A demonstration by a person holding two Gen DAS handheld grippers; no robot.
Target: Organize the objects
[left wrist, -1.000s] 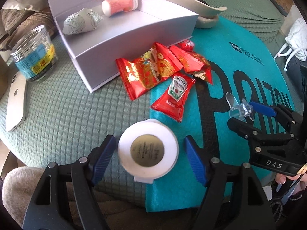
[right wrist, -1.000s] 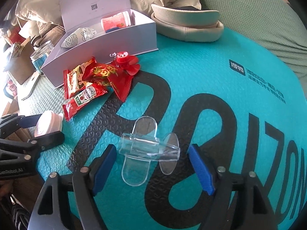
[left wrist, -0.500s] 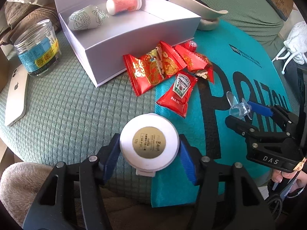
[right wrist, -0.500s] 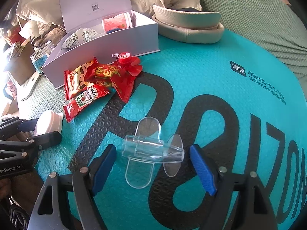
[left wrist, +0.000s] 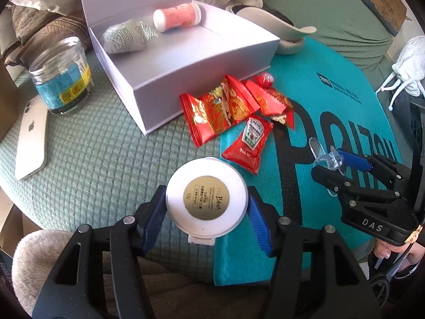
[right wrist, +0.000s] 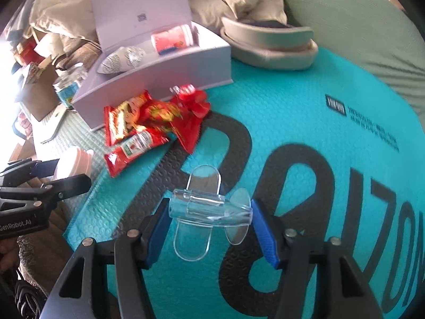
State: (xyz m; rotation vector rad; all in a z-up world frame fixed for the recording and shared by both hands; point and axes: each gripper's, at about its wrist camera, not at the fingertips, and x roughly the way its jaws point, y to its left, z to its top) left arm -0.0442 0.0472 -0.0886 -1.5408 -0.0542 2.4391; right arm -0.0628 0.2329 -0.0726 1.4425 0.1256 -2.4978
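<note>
A white round jar (left wrist: 207, 196) with a gold label sits between the blue pads of my left gripper (left wrist: 205, 198), which is shut on it just above the green cover. My right gripper (right wrist: 209, 212) is closing its jaws, and both pads touch the ends of a clear plastic plane-shaped piece (right wrist: 209, 207) over the teal mat (right wrist: 292, 106). The left wrist view shows the right gripper (left wrist: 329, 163) at the right with the clear piece (left wrist: 324, 156). An open white box (left wrist: 186, 61) holds an orange tube (left wrist: 176, 17) and a grey patterned pouch (left wrist: 127, 37).
Red snack packets (left wrist: 212, 111) and a ketchup sachet (left wrist: 249, 141) lie in front of the box. A glass jar (left wrist: 62, 79) and a white phone (left wrist: 30, 138) are on the left. A beige slipper (left wrist: 279, 32) lies behind the box. A hand (left wrist: 385, 252) holds the right gripper.
My left gripper's jaws closed onto the white jar, which now sits a little higher. The right jaws closed in from either side onto the clear plastic piece.
</note>
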